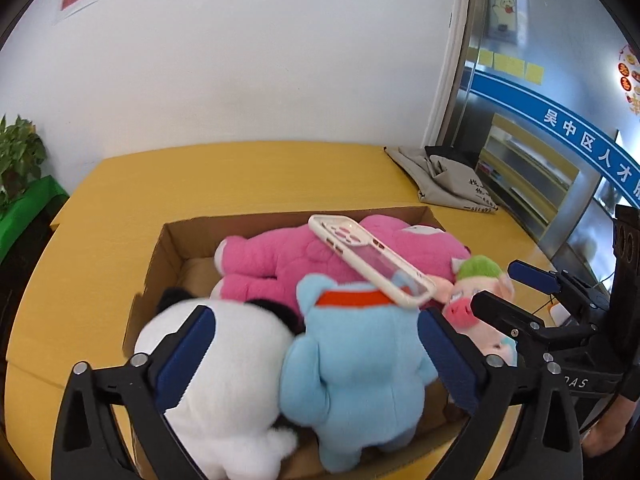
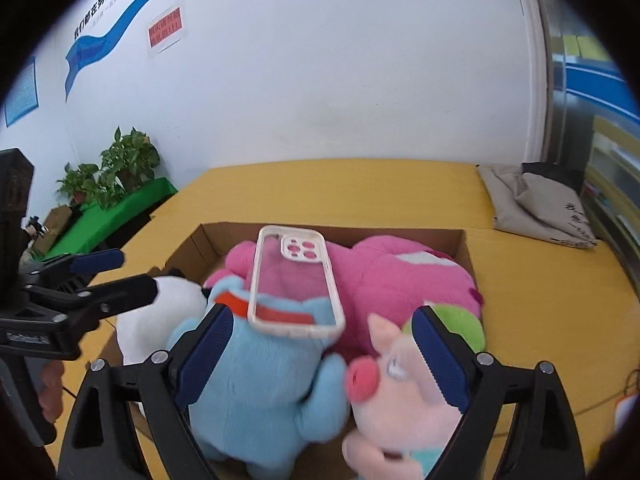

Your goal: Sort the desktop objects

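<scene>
The clear phone case (image 2: pixel 294 282) lies across the blue plush (image 2: pixel 260 380) and pink plush (image 2: pixel 400 276) inside the cardboard box (image 1: pixel 176 240) on the yellow table (image 1: pixel 240 176). My left tool (image 1: pixel 316 360) and right tool (image 2: pixel 320 360) both stand spread wide, gripping nothing, above the toys.

Yellow table (image 1: pixel 280 176) carries cardboard box (image 1: pixel 168 248); grey cloth bag (image 1: pixel 444 180) at far corner

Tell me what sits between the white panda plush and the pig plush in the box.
The blue plush sits between the panda plush and the pig plush, clearest in the left wrist view.
</scene>
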`<state>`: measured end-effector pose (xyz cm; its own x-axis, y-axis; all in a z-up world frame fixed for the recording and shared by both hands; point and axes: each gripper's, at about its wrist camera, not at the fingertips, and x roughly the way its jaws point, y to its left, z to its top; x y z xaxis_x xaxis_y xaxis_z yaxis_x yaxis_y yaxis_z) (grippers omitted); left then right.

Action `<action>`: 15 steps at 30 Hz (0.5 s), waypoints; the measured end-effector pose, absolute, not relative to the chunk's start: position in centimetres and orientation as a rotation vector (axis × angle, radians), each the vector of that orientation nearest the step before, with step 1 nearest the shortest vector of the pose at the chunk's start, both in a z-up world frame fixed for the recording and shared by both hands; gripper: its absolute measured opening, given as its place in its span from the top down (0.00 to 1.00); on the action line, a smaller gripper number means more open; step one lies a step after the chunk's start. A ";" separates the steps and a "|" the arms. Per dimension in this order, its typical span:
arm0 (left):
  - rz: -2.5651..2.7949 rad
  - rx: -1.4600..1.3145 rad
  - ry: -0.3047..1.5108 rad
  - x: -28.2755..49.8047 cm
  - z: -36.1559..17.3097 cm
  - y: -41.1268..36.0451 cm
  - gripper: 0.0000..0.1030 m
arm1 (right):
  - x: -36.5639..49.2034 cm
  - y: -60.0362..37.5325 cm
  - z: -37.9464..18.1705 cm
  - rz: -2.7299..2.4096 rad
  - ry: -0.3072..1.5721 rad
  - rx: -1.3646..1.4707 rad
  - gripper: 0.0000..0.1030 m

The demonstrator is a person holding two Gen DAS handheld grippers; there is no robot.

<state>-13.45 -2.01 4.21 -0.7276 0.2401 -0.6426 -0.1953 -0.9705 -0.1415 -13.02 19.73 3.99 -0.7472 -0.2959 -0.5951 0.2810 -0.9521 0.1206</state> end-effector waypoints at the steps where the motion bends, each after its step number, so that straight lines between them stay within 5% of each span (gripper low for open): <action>1: 2.726 -1.014 -0.102 -12.4 3.9 -2.2 0.00 | -12.2 19.6 4.0 -2.685 -0.023 0.916 0.11; 15: 2.657 -1.068 -0.145 -2.8 0.0 -1.4 0.00 | -3.9 19.0 2.6 -2.794 0.023 0.948 0.11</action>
